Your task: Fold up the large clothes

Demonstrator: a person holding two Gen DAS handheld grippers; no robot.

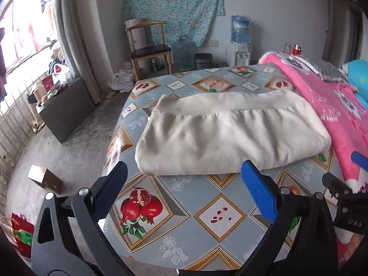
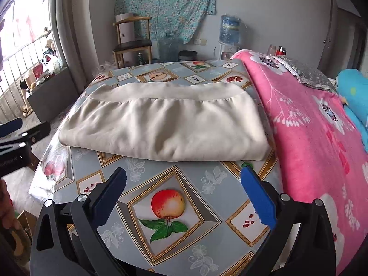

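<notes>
Cream-coloured folded garment (image 1: 232, 135) is lying on the fruit-patterned tablecloth (image 1: 184, 207), just beside a pink blanket (image 2: 317, 133). Nearer the camera than the garment, the left gripper (image 1: 186, 191) and right gripper (image 2: 184, 195) are hovering with jaws spread wide, gripping nothing.

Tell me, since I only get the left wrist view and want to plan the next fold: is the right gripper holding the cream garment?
Observer: No. The right gripper is open, with only the tablecloth between its fingers. It is just short of the near edge of the cream garment.
Operator: Where does my left gripper sit, seen from that side?
Observer: The left gripper shows at the left edge of the right wrist view, out beyond the garment's near left corner and not touching it.
</notes>
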